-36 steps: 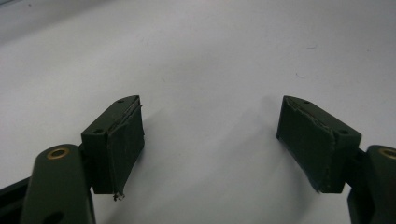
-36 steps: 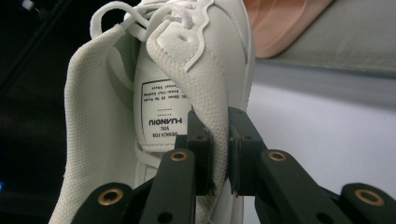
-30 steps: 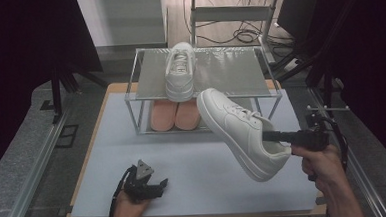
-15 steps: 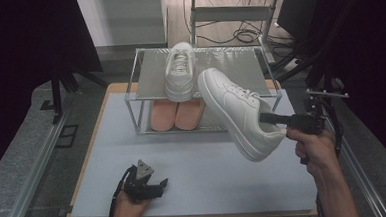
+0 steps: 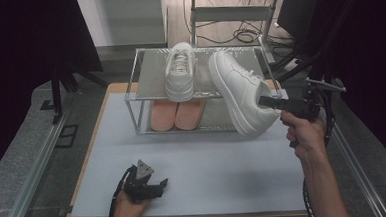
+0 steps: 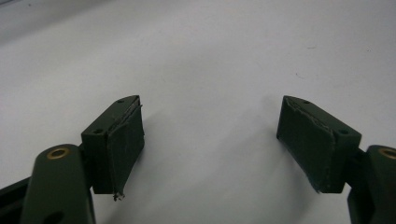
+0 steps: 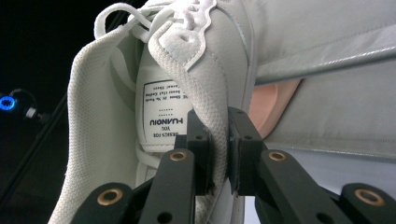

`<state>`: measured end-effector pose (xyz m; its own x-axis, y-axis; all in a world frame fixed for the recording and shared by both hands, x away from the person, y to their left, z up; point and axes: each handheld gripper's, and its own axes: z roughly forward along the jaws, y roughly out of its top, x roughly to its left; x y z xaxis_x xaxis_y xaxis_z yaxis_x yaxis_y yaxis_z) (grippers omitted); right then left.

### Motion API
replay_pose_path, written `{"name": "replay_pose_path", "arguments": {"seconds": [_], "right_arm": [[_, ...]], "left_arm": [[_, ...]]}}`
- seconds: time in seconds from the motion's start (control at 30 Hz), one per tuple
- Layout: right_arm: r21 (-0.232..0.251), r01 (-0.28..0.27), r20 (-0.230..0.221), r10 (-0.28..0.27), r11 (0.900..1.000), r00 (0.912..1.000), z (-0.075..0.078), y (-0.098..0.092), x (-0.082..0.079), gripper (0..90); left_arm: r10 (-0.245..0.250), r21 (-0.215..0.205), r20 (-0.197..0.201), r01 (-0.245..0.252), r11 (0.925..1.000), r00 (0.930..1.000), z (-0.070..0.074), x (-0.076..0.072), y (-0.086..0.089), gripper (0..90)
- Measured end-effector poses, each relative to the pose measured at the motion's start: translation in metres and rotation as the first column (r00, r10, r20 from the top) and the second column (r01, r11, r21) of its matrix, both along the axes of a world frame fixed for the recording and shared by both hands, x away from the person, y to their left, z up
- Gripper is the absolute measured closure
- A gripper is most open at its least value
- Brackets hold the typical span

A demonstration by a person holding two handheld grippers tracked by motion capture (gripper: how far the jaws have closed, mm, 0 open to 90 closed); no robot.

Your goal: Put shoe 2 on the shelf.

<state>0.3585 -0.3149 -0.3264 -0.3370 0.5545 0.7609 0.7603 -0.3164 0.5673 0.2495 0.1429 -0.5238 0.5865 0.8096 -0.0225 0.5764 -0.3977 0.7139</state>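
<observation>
jaws first: on my right gripper (image 5: 266, 101) they pinch the heel collar of a white shoe (image 5: 240, 93), and on my left gripper (image 5: 150, 186) they stand spread with nothing between them.

from the high view i see the right gripper at the right side of the table (image 5: 208, 157), holding the shoe in the air. the shoe is tilted, its toe points away from me and up, over the right part of the rack (image 5: 136, 106), and its sole faces the rack's front. the heel hangs lower, just in front of the rack. a second white shoe (image 5: 180, 71) stands upright on the top shelf, to the left of the held one. under the shelf lie two pink insoles (image 5: 176, 114) side by side. the left gripper rests low on the table near the front edge, well apart from the rack.

from the left gripper view i see both pads (image 6: 126, 140) wide apart over the bare white table surface.

from the right gripper view the two jaws are closed on the padded collar at the heel, one inside the shoe and one outside. the tongue label and the laces are seen above them. to the right i see the rack's shelf edge and a part of one pink insole (image 7: 273, 105) under it.
</observation>
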Motion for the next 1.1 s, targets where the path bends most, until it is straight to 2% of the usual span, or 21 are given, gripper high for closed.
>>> {"name": "replay_pose_path", "arguments": {"seconds": [0.23, 0.5, 0.8, 1.1], "right_arm": [[-0.004, 0.057, -0.018, -0.057, 0.998, 0.9982, -0.001, 0.008, 0.011, 80.9], [0.005, 0.121, -0.033, -0.121, 0.993, 0.9922, -0.002, 0.024, 0.023, 80.6], [-0.047, 0.178, -0.024, -0.18, 0.983, 0.9834, 0.005, 0.044, 0.031, 79.9], [-0.067, 0.218, -0.027, -0.221, 0.974, 0.975, 0.009, 0.056, 0.038, 79.7]], "left_arm": [[0.0, 0.0, 0.0, 0.0, 1.0, 1.0, 0.0, 0.0, 0.0, 22.7], [0.002, -0.002, -0.001, -0.002, 1.0, 1.0, 0.0, 0.0, 0.0, 22.8], [-0.001, 0.001, 0.0, 0.001, 1.0, 1.0, 0.0, 0.0, 0.0, 22.8], [-0.001, 0.0, 0.0, 0.001, 1.0, 1.0, 0.0, 0.0, 0.0, 22.9]]}}
